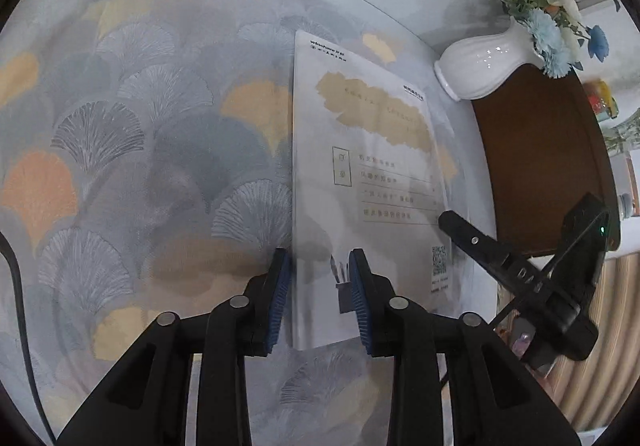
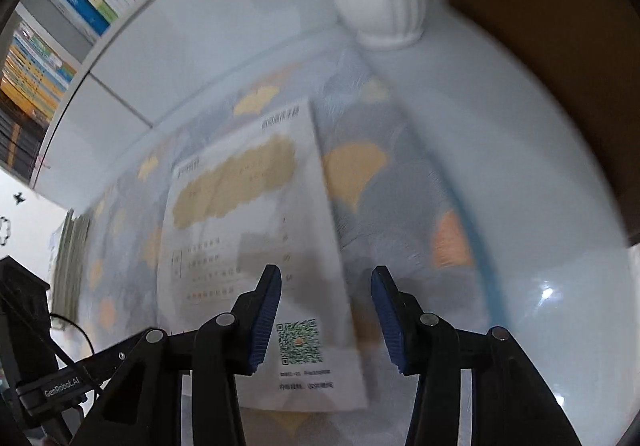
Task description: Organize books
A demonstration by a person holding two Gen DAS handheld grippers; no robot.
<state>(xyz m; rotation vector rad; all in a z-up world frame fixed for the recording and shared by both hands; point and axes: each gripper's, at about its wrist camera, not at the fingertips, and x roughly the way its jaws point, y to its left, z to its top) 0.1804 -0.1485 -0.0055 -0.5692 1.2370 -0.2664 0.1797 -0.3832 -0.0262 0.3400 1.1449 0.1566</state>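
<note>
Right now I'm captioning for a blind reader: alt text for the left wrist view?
A white booklet lies flat on a leaf-patterned tablecloth, the open left tool straddling its near left edge. A white vase of flowers stands beyond.

The left black two-finger gripper with blue ribbed pads (image 1: 320, 298) points steeply downward, jaws parted, gripping nothing. The right black gripper with blue pads (image 2: 326, 320) likewise angles down, jaws apart.

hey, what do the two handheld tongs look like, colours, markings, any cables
Both the left tongs and the right tongs have black plastic linkage arms with round silver pivot pins and ribbed blue pads. White "GenRobot.AI" lettering marks one body, with thin black cables trailing beside it.
</note>
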